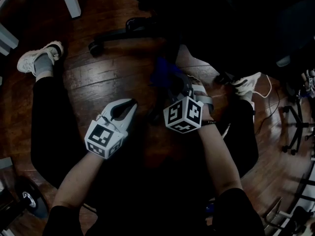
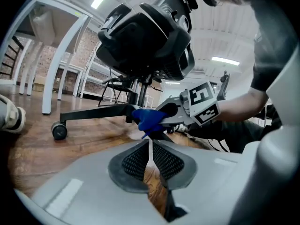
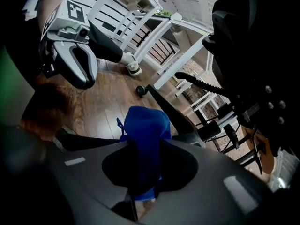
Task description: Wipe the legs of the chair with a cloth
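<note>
Where right tongs pinch it, blue cloth, bunched, crumpled.

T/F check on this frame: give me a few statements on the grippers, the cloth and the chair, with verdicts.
1. The right gripper is shut on the blue cloth. True.
2. The left gripper holds a second cloth. False: its jaws are together with nothing between them.
3. The chair lies tipped on its side. False: it stands upright, with its caster down on the floor.
4. The floor under the chair is wood. True.
</note>
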`<state>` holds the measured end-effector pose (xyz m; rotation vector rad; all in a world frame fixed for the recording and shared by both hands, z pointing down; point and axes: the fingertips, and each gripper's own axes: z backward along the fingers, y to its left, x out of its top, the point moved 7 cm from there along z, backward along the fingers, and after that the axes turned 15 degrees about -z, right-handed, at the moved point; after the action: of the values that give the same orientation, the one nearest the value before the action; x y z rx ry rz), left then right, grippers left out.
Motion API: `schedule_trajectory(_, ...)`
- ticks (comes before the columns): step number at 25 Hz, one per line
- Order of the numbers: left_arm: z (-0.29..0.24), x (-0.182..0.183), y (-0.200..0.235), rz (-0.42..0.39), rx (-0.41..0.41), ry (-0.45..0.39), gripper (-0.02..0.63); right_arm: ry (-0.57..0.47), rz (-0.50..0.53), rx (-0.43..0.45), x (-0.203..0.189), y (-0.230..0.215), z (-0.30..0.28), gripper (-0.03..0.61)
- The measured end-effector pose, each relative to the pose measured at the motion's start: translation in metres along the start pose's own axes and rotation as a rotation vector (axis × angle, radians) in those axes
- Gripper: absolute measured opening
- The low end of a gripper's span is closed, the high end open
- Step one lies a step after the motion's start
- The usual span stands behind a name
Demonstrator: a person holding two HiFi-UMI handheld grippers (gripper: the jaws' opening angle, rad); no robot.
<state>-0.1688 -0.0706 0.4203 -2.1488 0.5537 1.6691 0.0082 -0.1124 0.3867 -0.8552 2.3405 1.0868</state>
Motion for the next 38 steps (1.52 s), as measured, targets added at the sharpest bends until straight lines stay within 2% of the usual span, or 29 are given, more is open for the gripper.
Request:
schedule_trajectory(8, 0.002, 0.001, 0.002, 0.073, 0.027, 0.012, 0.028, 0.010, 0.047, 0.072, -0.006, 0.034, 0.024, 0.083)
schedule_trajectory(14, 0.009, -0.001, 0.007, 0.004, 0.016, 0.047, 0.028, -0.022, 0.018, 0.115, -0.007, 0.058, 0.035, 0.083)
schedule_trajectory(17, 0.012, -0.003, 0.003, 0.010, 0.006, 0.072, 0.028, -0.040, -0.011, 0.153, -0.008, 0.069, 0.042, 0.083)
schedule_trajectory(21, 0.002, 0.003, -0.010, -0.015, -0.026, 0.097, 0.028, -0.096, -0.104, 0.221, -0.014, 0.073, 0.050, 0.084)
schedule_trajectory(24, -0.012, 0.017, -0.020, -0.056, -0.037, 0.084, 0.028, -0.168, -0.271, 0.226, -0.019, 0.050, 0.048, 0.084)
schedule_trajectory(27, -0.023, 0.028, -0.030, -0.079, -0.053, 0.067, 0.028, -0.217, -0.500, 0.128, -0.031, 0.002, 0.039, 0.086)
schedule_trajectory(29, -0.027, 0.028, -0.035, -0.065, -0.058, 0.075, 0.028, -0.219, -0.600, 0.086, -0.039, -0.029, 0.029, 0.086)
schedule_trajectory(34, -0.034, 0.033, -0.042, -0.072, -0.074, 0.099, 0.028, -0.185, -0.600, 0.006, -0.053, -0.081, -0.006, 0.086)
schedule_trajectory(38, -0.040, 0.032, -0.045, -0.079, -0.078, 0.126, 0.028, -0.162, -0.637, 0.028, -0.050, -0.096, -0.038, 0.086)
